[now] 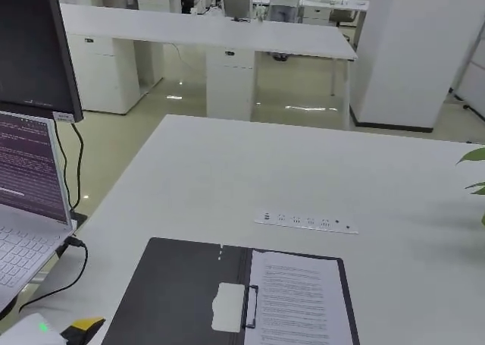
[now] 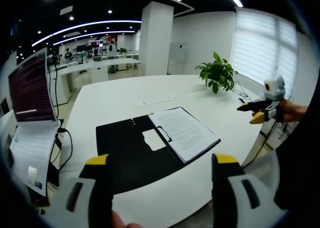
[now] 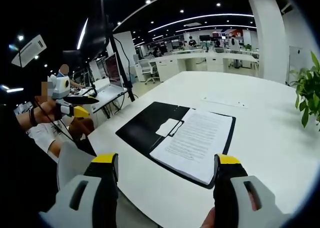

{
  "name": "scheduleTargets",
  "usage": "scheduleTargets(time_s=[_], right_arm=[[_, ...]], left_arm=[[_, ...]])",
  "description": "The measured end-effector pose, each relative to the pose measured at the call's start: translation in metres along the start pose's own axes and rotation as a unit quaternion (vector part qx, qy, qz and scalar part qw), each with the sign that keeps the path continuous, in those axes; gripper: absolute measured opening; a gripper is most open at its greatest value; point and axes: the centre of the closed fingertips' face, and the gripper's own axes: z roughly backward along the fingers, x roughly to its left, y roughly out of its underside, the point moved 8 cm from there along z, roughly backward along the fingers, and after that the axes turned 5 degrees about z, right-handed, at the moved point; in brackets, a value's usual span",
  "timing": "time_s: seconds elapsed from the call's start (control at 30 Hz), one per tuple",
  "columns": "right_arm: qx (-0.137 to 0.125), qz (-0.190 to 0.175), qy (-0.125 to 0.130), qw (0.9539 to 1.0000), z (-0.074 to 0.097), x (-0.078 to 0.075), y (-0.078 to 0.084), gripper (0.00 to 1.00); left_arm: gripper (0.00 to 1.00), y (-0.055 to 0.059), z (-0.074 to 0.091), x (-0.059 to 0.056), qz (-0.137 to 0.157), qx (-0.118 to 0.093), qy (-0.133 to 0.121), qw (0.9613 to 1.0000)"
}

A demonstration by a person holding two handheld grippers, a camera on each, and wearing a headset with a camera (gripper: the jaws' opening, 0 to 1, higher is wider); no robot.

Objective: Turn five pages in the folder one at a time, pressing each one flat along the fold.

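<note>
The folder [image 1: 174, 299] lies open near the front of the white table [image 1: 303, 170]. Its black inside cover is on the left and a stack of printed pages [image 1: 299, 299] on the right, with a white slip [image 1: 229, 307] by the spine clip. The left gripper [image 1: 83, 328] shows a yellow tip at the lower left, near the laptop. In the left gripper view that gripper [image 2: 161, 160] is open and empty, short of the folder [image 2: 125, 153] and pages [image 2: 182, 133]. My right gripper [image 3: 166, 159] is also open and empty, held off the table's edge before the folder [image 3: 145, 125].
A laptop [image 1: 26, 201] and a dark monitor [image 1: 34, 42] stand at the left, with a black cable [image 1: 64, 273] running toward the folder. A white power strip [image 1: 305, 222] lies beyond the folder. A potted plant [image 2: 218, 73] sits at the table's right side.
</note>
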Motion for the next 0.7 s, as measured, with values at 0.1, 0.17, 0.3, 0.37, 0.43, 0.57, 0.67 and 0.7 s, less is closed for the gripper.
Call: scheduleTargets(time_s=[0.1, 0.17, 0.3, 0.37, 0.43, 0.57, 0.67, 0.7], right_arm=[[0.003, 0.000, 0.002, 1.0000, 0.000, -0.001, 0.000, 0.77], [0.004, -0.001, 0.005, 1.0000, 0.000, -0.002, 0.000, 0.78], [0.003, -0.004, 0.004, 1.0000, 0.000, -0.003, -0.001, 0.78], [0.012, 0.003, 0.006, 0.9999, 0.000, -0.004, 0.000, 0.78], [0.015, 0.005, 0.007, 0.9998, 0.000, -0.006, 0.001, 0.78], [0.018, -0.001, 0.012, 0.9998, 0.001, -0.008, 0.004, 0.78], [0.024, -0.003, 0.015, 0.9996, 0.002, -0.009, 0.008, 0.78], [0.026, -0.002, 0.016, 0.9995, 0.002, -0.009, 0.008, 0.78]], left_arm=[[0.82, 0.001, -0.003, 0.000, -0.001, 0.005, 0.003, 1.0000], [0.82, 0.001, -0.006, 0.000, -0.002, 0.007, 0.005, 1.0000], [0.81, -0.001, -0.016, -0.002, -0.004, 0.012, 0.015, 0.9998], [0.82, -0.004, -0.022, -0.004, -0.009, 0.013, 0.022, 0.9996], [0.82, -0.005, -0.029, -0.008, -0.015, 0.017, 0.033, 0.9992], [0.82, -0.005, -0.044, -0.015, -0.038, 0.036, 0.053, 0.9972], [0.82, -0.008, -0.056, -0.020, -0.041, 0.042, 0.068, 0.9960], [0.82, -0.008, -0.059, -0.022, -0.044, 0.044, 0.072, 0.9955]])
